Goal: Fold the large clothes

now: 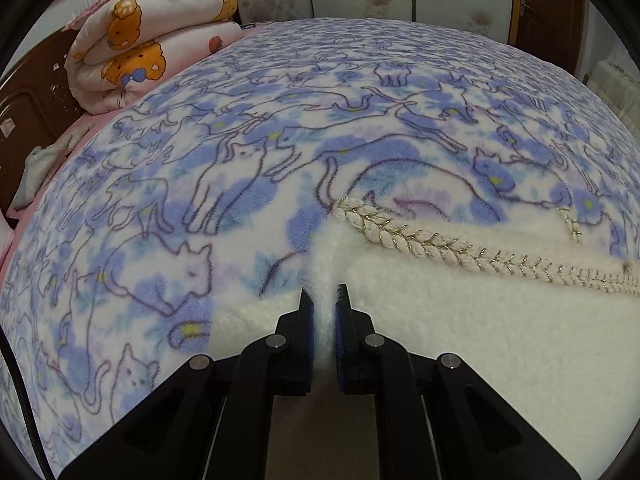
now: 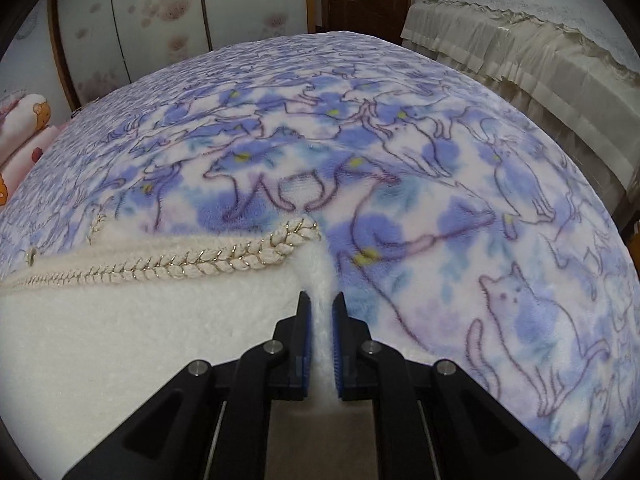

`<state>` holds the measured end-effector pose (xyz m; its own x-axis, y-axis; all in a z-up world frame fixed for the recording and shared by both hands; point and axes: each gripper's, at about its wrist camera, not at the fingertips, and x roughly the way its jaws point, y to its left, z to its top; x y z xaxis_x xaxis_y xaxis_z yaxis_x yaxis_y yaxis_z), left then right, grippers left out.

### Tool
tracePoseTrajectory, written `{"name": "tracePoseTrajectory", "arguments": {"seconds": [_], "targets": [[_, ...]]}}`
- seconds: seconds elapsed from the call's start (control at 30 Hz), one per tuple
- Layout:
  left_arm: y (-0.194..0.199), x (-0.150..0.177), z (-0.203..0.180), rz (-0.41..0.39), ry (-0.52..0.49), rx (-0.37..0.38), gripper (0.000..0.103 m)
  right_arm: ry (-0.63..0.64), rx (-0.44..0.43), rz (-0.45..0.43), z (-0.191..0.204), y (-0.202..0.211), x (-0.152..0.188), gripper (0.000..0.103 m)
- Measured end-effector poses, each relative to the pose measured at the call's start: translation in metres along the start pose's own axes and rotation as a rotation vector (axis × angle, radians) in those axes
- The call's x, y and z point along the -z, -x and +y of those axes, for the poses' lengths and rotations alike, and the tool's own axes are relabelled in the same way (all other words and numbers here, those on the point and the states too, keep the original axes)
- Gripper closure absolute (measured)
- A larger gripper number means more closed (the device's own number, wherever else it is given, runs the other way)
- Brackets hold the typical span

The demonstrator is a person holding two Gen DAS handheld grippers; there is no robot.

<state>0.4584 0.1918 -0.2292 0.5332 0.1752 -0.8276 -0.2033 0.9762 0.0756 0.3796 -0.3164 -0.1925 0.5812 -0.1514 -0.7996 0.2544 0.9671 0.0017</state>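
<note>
- White fluffy garment [image 1: 480, 320] w/ braided gold-thread trim [image 1: 400, 240] spread on bed's cat-print blanket [image 1: 240, 120], near edge.
- Left claw [image 1: 325, 300] clamped on pinched ridge of fabric at one trim corner; right claw [image 2: 321, 300] likewise on the opposite corner [image 2: 304, 228].
- Risk: thin pinch of plush pile, could slip out mid-fold if pulled unevenly → crooked fold.
- Also poss: trim snagging, blanket dragged along.
- Rolled quilt [image 1: 140, 40] at bed's far corner, well apart.
</note>
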Motion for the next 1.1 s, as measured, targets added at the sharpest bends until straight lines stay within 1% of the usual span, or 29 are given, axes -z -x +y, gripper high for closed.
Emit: {"name": "tracePoseTrajectory", "arguments": {"seconds": [0.07,0.13,0.17,0.2,0.23,0.27,0.3,0.37,0.43,0.47,0.53,0.6,0.67,0.7,0.73,0.77,0.8,0.87,0.93,0.97,1.0,1.03,1.07,1.1], "targets": [[-0.002,-0.002,0.001,0.008,0.002,0.014,0.094,-0.002,0.003,0.01,-0.001,0.0,-0.001,0.092],[0.003,-0.002,0.001,0.012,-0.006,0.015,0.088,-0.004,0.002,0.016,-0.001,0.004,-0.003,0.086],[0.007,-0.002,0.002,0.014,-0.009,0.002,0.078,-0.007,0.01,0.019,-0.001,0.007,-0.005,0.079],[0.013,-0.003,0.002,0.013,-0.016,-0.01,0.069,-0.007,0.024,0.016,0.0,0.012,-0.006,0.077],[0.02,-0.002,0.003,0.006,-0.019,-0.018,0.064,-0.006,0.039,0.004,0.001,0.02,-0.005,0.077],[0.028,-0.001,0.005,-0.009,-0.017,-0.021,0.054,-0.006,0.054,-0.009,0.004,0.028,-0.005,0.077],[0.039,0.001,0.006,-0.033,-0.015,-0.019,0.049,-0.005,0.067,-0.029,0.008,0.039,-0.003,0.077],[0.065,0.009,0.003,-0.084,-0.011,0.004,0.048,0.007,0.045,-0.064,0.023,0.062,0.004,0.077],[0.084,0.019,-0.003,-0.107,-0.008,0.047,0.047,0.044,-0.029,-0.086,0.048,0.084,0.015,0.077],[0.094,0.027,-0.01,-0.113,-0.006,0.092,0.047,0.073,-0.069,-0.091,0.064,0.092,0.021,0.077],[0.103,0.038,-0.026,-0.096,-0.015,0.157,0.047,0.141,-0.119,-0.079,0.098,0.098,0.03,0.077],[0.1,0.047,-0.045,-0.051,-0.029,0.19,0.047,0.198,-0.153,-0.046,0.134,0.093,0.037,0.077],[0.087,0.055,-0.062,-0.007,-0.04,0.191,0.047,0.214,-0.187,-0.008,0.159,0.08,0.04,0.077],[0.082,0.057,-0.067,-0.004,-0.041,0.176,0.047,0.214,-0.194,0.009,0.168,0.073,0.041,0.077],[0.08,0.06,-0.071,-0.026,-0.043,0.162,0.046,0.219,-0.185,0.019,0.174,0.064,0.04,0.077],[0.078,0.06,-0.072,-0.053,-0.052,0.156,0.042,0.222,-0.157,0.021,0.176,0.055,0.039,0.077],[0.076,0.06,-0.072,-0.067,-0.065,0.152,0.035,0.215,-0.14,0.016,0.173,0.049,0.036,0.077],[0.068,0.054,-0.063,-0.076,-0.076,0.144,0.025,0.176,-0.107,0.001,0.156,0.041,0.026,0.08],[0.056,0.047,-0.047,-0.061,-0.061,0.149,0.021,0.137,-0.031,-0.012,0.13,0.032,0.016,0.08],[0.051,0.044,-0.039,-0.05,-0.046,0.16,0.016,0.131,0.025,-0.019,0.114,0.026,0.012,0.08],[0.045,0.041,-0.027,-0.038,-0.022,0.171,0.013,0.122,0.073,-0.021,0.094,0.02,0.009,0.079],[0.041,0.039,-0.014,-0.033,0.001,0.18,0.013,0.102,0.089,-0.019,0.075,0.017,0.007,0.074],[0.037,0.037,-0.004,-0.027,0.018,0.201,0.013,0.063,0.1,-0.022,0.052,0.016,0.006,0.063],[0.034,0.035,0.004,-0.02,0.028,0.235,0.013,0.032,0.122,-0.02,0.034,0.016,0.005,0.068]]}}
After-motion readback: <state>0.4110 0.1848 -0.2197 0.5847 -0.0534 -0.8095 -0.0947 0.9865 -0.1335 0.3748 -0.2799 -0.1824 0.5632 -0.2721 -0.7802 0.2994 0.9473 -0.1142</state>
